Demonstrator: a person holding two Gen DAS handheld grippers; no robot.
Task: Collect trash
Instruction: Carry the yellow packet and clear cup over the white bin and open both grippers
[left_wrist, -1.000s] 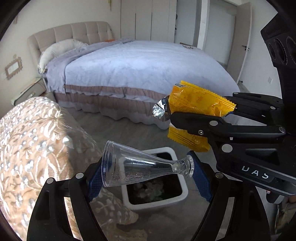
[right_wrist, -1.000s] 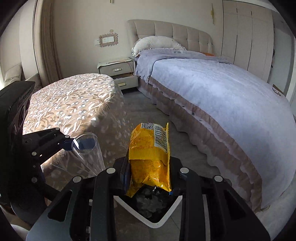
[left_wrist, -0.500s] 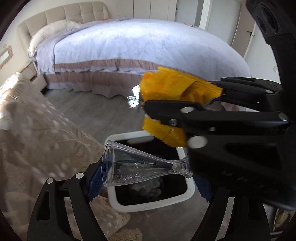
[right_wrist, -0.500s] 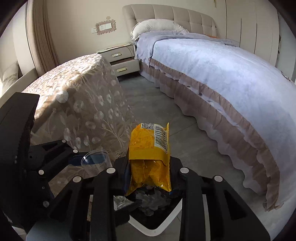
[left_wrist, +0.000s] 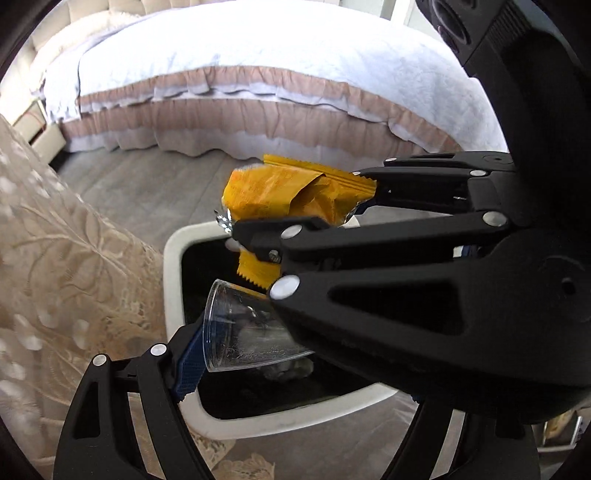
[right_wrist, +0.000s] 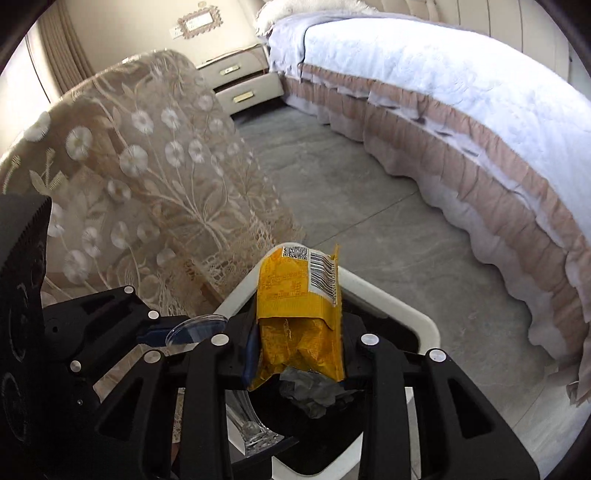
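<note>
Right wrist view is showing the right tongs (right_wrist: 295, 347) poised over the white-rimmed trash bin (right_wrist: 424, 325) on the floor, with the yellow snack wrapper (right_wrist: 299, 306) standing upright between the pads. The jaws are opening, yet the wrapper is not yet falling and the pads are seemingly touching its crumpled lower half. In the left wrist view the left tongs (left_wrist: 243, 343) are gripping a clear plastic cup (left_wrist: 240, 332) sideways across a wide span, mouth against the left pad, base hidden behind the other tool; the cup is hanging over the bin's dark opening.

To do the drop well, the wrapper is best released where it is now, above the bin's middle instead of its far rim, since a light foil bag can drift or catch on the edge. The right tool is crossing directly over the cup, so the two are crowding each other; letting the wrapper go first and clearing that hand aside looks wise before the cup is freed. Crumpled waste (right_wrist: 314, 391) is already lying inside, so both pieces should settle easily. The lace-draped seat (right_wrist: 147, 166) is standing just beside the bin's left edge.
</note>
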